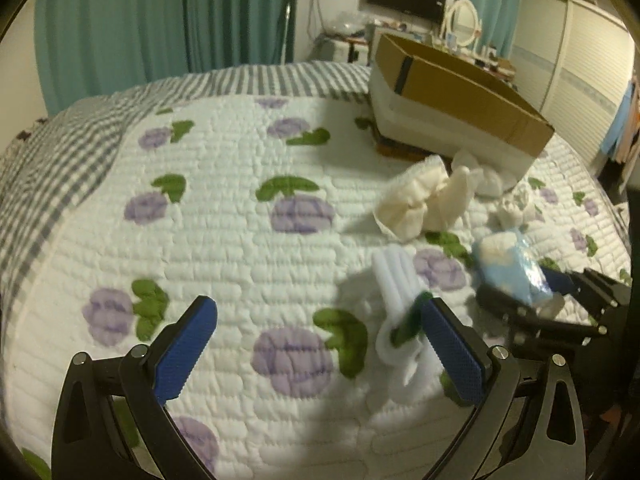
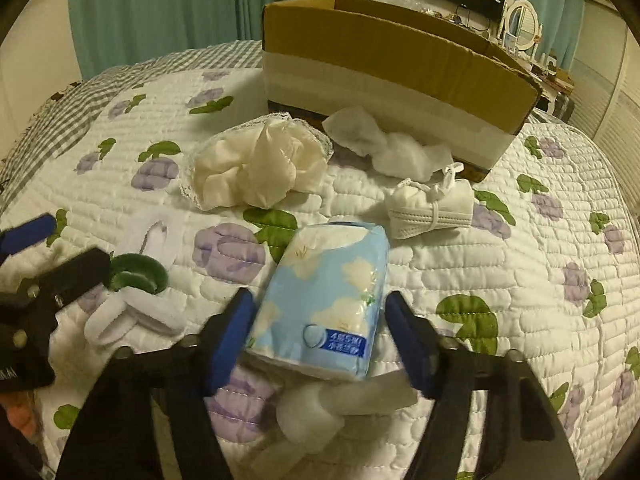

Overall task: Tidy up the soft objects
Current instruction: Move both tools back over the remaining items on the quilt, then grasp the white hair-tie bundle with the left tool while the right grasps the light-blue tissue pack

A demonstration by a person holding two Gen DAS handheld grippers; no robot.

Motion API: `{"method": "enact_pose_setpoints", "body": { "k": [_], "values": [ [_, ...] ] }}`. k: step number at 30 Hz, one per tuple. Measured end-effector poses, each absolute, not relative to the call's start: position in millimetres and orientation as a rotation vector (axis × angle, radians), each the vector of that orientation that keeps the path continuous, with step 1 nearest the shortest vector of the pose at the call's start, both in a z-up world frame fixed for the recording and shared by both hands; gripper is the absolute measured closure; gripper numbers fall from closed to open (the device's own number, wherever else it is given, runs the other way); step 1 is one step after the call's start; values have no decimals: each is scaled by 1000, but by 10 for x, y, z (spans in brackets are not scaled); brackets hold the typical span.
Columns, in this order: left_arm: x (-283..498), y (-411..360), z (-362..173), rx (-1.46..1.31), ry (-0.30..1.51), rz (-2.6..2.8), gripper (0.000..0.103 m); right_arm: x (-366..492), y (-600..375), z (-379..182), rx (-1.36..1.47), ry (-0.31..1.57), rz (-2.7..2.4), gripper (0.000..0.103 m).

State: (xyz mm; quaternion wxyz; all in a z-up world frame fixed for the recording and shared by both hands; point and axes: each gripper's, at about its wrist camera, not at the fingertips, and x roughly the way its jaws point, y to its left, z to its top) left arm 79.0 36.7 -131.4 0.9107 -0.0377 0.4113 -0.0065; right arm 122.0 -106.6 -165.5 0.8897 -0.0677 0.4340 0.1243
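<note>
My right gripper (image 2: 320, 316) is shut on a light blue tissue pack (image 2: 324, 300), held just above the quilt; the pack also shows in the left wrist view (image 1: 512, 268). My left gripper (image 1: 320, 340) is open and empty, with a white foam roll bundle with a green band (image 1: 400, 312) beside its right finger; the bundle also shows in the right wrist view (image 2: 132, 300). A cream cloth bundle (image 2: 260, 164), white wadding (image 2: 396, 152) and a folded white mask (image 2: 432, 208) lie on the quilt before the cardboard box (image 2: 380, 56).
The bed is covered by a white quilt with purple flowers (image 1: 240, 240) and a grey checked border (image 1: 60, 152). The box (image 1: 460, 92) stands open at the far side. Teal curtains, a desk with a mirror and a wardrobe are beyond the bed.
</note>
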Motion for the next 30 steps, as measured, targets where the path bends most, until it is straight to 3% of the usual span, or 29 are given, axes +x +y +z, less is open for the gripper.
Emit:
{"method": "enact_pose_setpoints", "body": {
  "k": [4,15,21,23,30],
  "values": [
    [766,330,-1297,-78,853,-31,0,1164,-1157,-1545,-117,856,269,51],
    [797,-12,-1356,-33,839,-91,0,1089,-1488,-1230,-45,785,244,52],
    [869,-151,-1479,1,876,-118,30,1105,-1627,-1246,-7,792,238,52],
    [872,-191,-1500,7,887,-135,46,1110,-1652,-1262,-3,796,241,52],
    [810,-205,-1450,-22,890,-140,49,1046,-1690,-1280,-17,806,253,52]
  ]
}}
